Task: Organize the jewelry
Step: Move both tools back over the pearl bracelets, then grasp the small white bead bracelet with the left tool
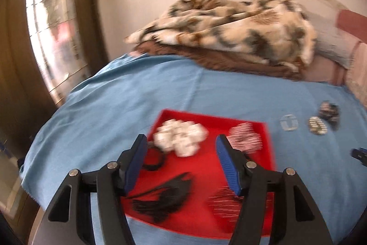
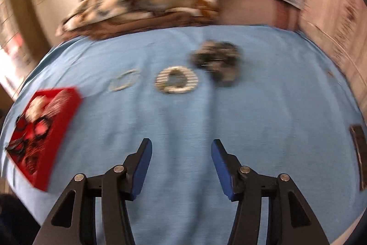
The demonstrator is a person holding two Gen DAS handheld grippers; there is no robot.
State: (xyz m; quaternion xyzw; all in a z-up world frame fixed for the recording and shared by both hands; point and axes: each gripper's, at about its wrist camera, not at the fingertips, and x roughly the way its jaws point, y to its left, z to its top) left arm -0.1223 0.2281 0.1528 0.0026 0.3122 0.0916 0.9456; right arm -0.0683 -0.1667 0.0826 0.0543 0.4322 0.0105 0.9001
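Cloth (image 1: 114,107) covering the surface: plain light blue. Tray (image 1: 206,217): solid bright red. In tray: white beaded cluster (image 1: 180,137), far left; red-and-white piece (image 1: 246,137), far right; black tassel (image 1: 160,196), near left. Right of tray on the cloth: pale clear ring (image 2: 123,82), silver-and-dark striped ring (image 2: 176,80), black-and-grey mottled piece (image 2: 218,61). Blanket (image 1: 229,26) at far side: cream with brown and dark blotches. Gripper pads (image 2: 142,167): blue; arms black.

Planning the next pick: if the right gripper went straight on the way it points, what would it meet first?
Probably bare blue cloth: the right gripper is open and empty, and the silver bracelet lies farther along that line. Blur makes depth uncertain.
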